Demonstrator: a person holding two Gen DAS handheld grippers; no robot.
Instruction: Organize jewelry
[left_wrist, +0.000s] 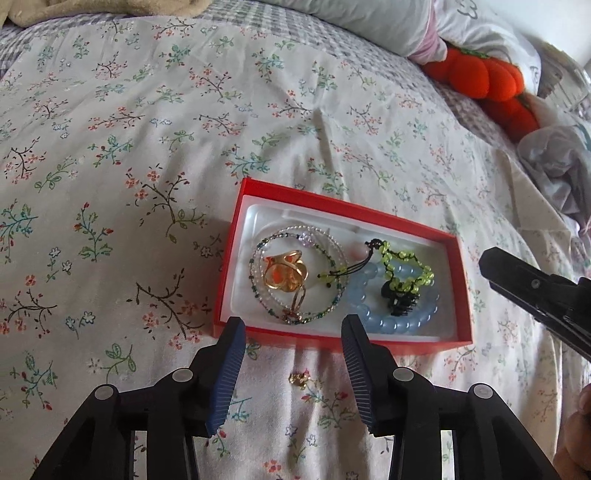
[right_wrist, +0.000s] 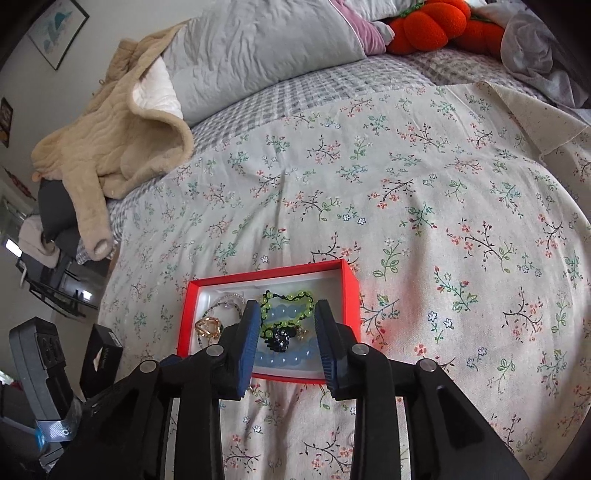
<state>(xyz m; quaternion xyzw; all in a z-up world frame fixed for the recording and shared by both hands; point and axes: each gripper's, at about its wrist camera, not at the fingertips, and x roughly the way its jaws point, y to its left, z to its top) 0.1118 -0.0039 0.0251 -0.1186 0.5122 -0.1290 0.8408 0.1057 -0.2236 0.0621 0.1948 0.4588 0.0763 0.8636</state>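
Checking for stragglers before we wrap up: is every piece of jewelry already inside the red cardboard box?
No, a small gold trinket lies on the floral bedspread just outside the red cardboard box.

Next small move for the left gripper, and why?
Probably lower the left gripper, jaws open, onto the small gold piece lying on the floral bedspread just outside the red box; it looks like the only jewelry not in it.
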